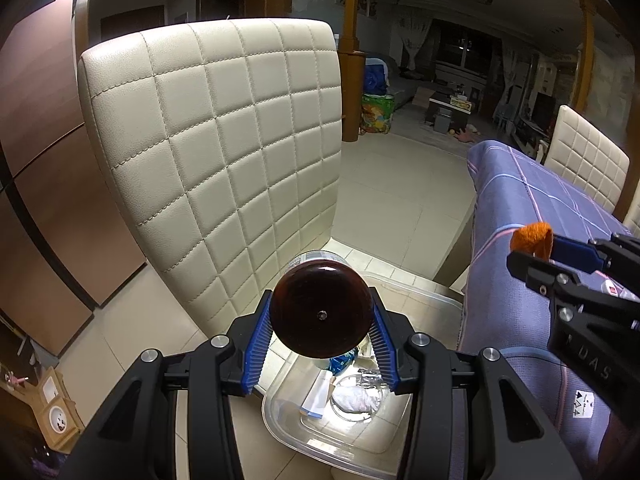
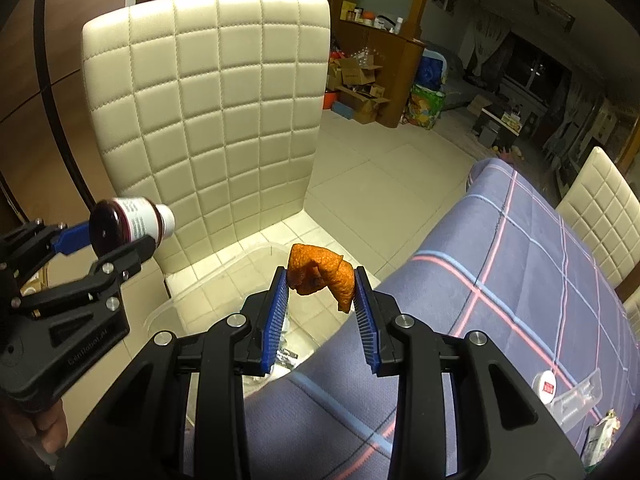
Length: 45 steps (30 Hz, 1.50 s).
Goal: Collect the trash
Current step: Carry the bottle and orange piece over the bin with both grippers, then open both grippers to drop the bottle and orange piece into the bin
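My left gripper [image 1: 320, 320] is shut on a dark brown bottle [image 1: 320, 312], seen base-on; in the right wrist view the bottle [image 2: 132, 220] shows a white label and cap. It hangs above a clear plastic bin [image 1: 288, 432] on the chair seat, which holds wrappers and crumpled white paper [image 1: 356, 400]. My right gripper [image 2: 322, 284] is shut on a piece of orange peel [image 2: 320, 272], held over the bin's edge [image 2: 240, 264] beside the table. In the left wrist view the peel [image 1: 532, 240] shows at the right.
A cream quilted chair back [image 1: 224, 152] rises behind the bin. A table with a blue plaid cloth [image 2: 520, 272] is at the right, with a small white lid [image 2: 546, 386] and wrappers on it. Another cream chair [image 2: 600, 208] stands beyond.
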Each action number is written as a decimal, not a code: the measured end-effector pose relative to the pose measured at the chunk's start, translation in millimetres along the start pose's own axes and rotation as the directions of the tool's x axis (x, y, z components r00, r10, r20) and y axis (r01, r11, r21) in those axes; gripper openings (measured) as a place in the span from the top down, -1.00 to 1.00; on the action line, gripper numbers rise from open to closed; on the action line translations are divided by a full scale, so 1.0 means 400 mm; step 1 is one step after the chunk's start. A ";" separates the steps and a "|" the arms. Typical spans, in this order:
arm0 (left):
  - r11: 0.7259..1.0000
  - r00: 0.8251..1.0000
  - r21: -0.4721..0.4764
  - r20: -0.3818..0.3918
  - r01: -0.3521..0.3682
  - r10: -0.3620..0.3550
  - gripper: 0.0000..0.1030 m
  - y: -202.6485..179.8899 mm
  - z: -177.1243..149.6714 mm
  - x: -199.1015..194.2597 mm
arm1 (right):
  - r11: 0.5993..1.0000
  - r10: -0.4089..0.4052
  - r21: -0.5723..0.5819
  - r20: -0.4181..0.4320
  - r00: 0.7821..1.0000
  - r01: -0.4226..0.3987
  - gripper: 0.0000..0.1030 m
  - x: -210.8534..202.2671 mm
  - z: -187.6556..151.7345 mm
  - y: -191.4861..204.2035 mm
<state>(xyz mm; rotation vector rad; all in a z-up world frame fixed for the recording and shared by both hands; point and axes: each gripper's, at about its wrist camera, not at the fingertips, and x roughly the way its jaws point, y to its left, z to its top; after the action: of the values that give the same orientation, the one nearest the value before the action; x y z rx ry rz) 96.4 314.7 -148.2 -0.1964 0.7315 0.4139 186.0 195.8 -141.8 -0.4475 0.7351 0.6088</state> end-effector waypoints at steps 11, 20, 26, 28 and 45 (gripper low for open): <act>1.000 1.000 -0.005 -0.018 0.010 -0.010 0.15 0.003 -0.001 0.022 | 0.999 -0.008 0.047 -0.004 1.000 0.008 -0.31 0.019 0.008 -0.024; 1.000 1.000 0.002 -0.026 0.018 -0.018 0.15 -0.008 -0.001 0.032 | 0.999 -0.006 0.049 -0.010 1.000 0.007 -0.31 0.023 0.003 -0.027; 1.000 0.999 0.004 -0.029 0.019 -0.019 0.15 -0.014 0.002 0.036 | 0.999 -0.009 0.051 -0.010 1.000 0.009 -0.31 0.022 -0.001 -0.029; 1.000 0.999 0.004 -0.028 0.019 -0.018 0.15 -0.014 0.003 0.037 | 0.999 -0.010 0.052 -0.010 1.000 0.010 -0.31 0.023 -0.003 -0.031; 1.000 1.000 -0.023 -0.016 0.016 -0.017 -0.54 -0.018 0.016 0.036 | 0.998 -0.013 0.060 -0.009 1.000 0.014 -0.31 0.029 -0.008 -0.051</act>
<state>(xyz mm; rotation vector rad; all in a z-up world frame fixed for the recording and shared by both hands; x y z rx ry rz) 112.9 314.4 -153.2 -0.2276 0.7410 0.4054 204.5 182.9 -148.8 -0.3999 0.7561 0.5712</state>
